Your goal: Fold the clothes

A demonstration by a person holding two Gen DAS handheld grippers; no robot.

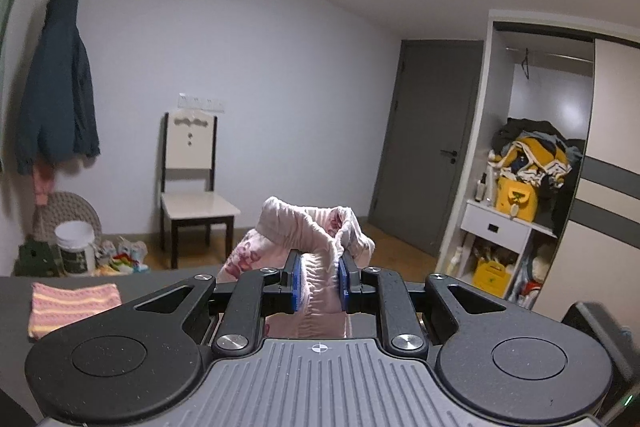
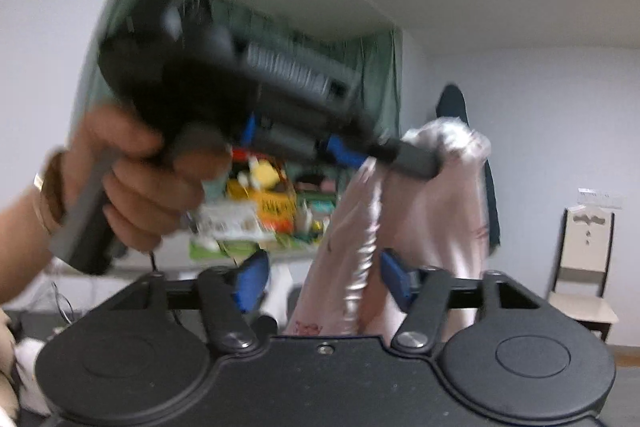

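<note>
The pink garment (image 1: 316,239), pale with a darker floral print, is held up in the air above the dark table (image 1: 16,303). Its gathered edge bunches above and behind the fingertips, and the rest hangs down past the tool body.

Left gripper (image 1: 319,281): jaws closed onto the pink garment, both blue pads (image 1: 295,281) pressed against a thick fold of cloth. In the right wrist view the same tool appears from outside, blurred, held by a hand (image 2: 132,183) on its grey handle, with a bangle at the wrist. Its tip pinches the garment's upper edge (image 2: 444,143).

Right gripper (image 2: 320,281): jaws spread wide, blue pads well apart. The hanging cloth passes between them and lies closer to the right-hand pad. Contact with that pad cannot be told because of blur.

On the table, left of the left gripper, lies a folded pink-and-yellow striped cloth (image 1: 74,303), flat and apart from the held garment.

Room beyond: a white-seated chair (image 1: 192,187) against the back wall, a dark coat (image 1: 56,83) hanging on the wall to the left, a white bucket (image 1: 75,247) on the floor near it, a grey door (image 1: 428,147), and an open wardrobe (image 1: 532,163) stuffed with clothes and a yellow bag. Green curtain (image 2: 376,83) visible behind the left tool in the right wrist view.
</note>
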